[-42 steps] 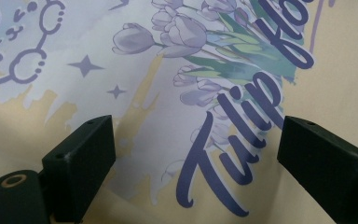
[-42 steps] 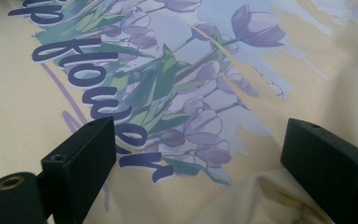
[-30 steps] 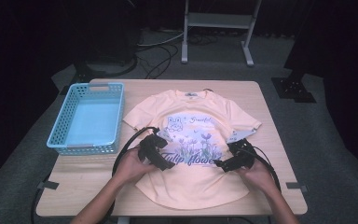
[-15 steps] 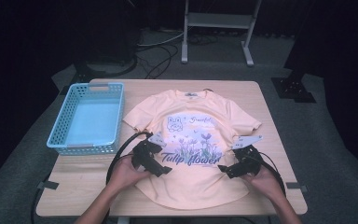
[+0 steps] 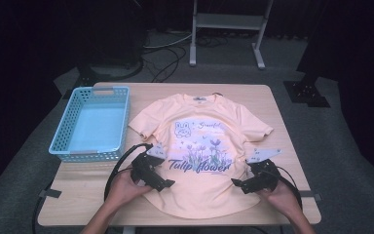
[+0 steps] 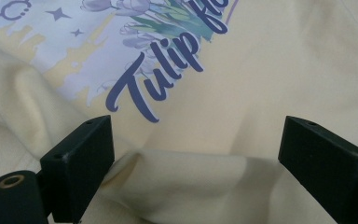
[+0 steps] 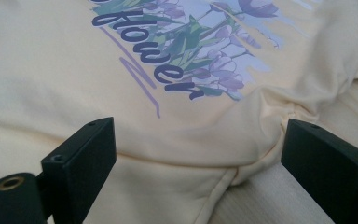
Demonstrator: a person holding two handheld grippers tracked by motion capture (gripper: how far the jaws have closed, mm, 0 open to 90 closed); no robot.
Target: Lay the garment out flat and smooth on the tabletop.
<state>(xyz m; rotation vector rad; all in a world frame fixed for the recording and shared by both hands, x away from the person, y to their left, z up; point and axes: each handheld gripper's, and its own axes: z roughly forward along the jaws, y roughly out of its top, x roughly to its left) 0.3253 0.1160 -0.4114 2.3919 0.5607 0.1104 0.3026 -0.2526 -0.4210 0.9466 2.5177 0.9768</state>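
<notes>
A pale yellow T-shirt [image 5: 202, 146] with a "Tulip flower" print lies flat, front up, on the wooden table [image 5: 282, 122]. My left gripper [image 5: 163, 185] rests at the shirt's lower left side, open, jaws wide apart over a raised fold of the shirt [image 6: 186, 172]. My right gripper [image 5: 238, 184] sits at the shirt's lower right side, also open. In the right gripper view the shirt's side edge [image 7: 223, 179] lies between the jaws, with bare table [image 7: 270, 196] beside it. Neither gripper holds anything.
A light blue plastic basket [image 5: 93, 122] stands on the table's left side, beside the shirt's left sleeve. A metal stand [image 5: 226, 29] and cables lie on the floor beyond the table. Black cables loop from both grippers toward the near edge.
Both grippers have slid toward the near edge along the shirt's sides, from about mid-print height to the lower part of the shirt. The shirt lies as before.
</notes>
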